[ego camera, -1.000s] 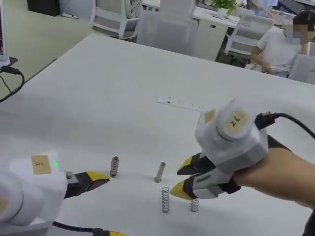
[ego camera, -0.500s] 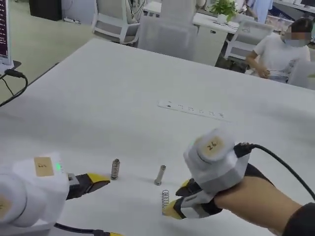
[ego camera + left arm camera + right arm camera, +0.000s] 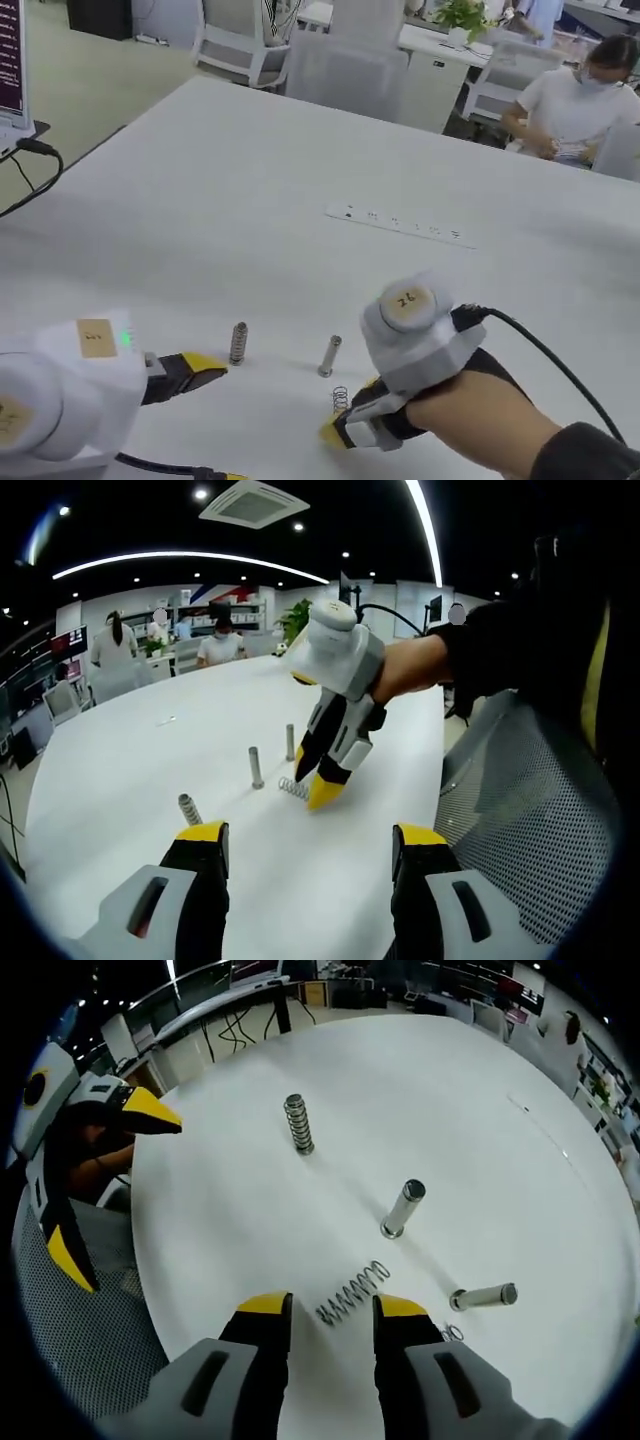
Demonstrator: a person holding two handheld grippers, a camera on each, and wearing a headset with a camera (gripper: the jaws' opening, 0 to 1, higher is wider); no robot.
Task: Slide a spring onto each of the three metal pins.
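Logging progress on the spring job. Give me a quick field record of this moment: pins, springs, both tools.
pins: three, upright in a row on the white table
sprung pin: at one end of the row, spring on
middle pin: bare
end pin: bare
loose spring: lying flat, just ahead of the right tool's tips
right tool: open, low over the loose spring
left tool: open, empty, apart from the pins
progress: one of three pins done

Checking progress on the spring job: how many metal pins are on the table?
3. The sprung pin stands farthest from the right gripper; a bare middle pin stands nearer; a second bare pin is just off that gripper's right-hand jaw.
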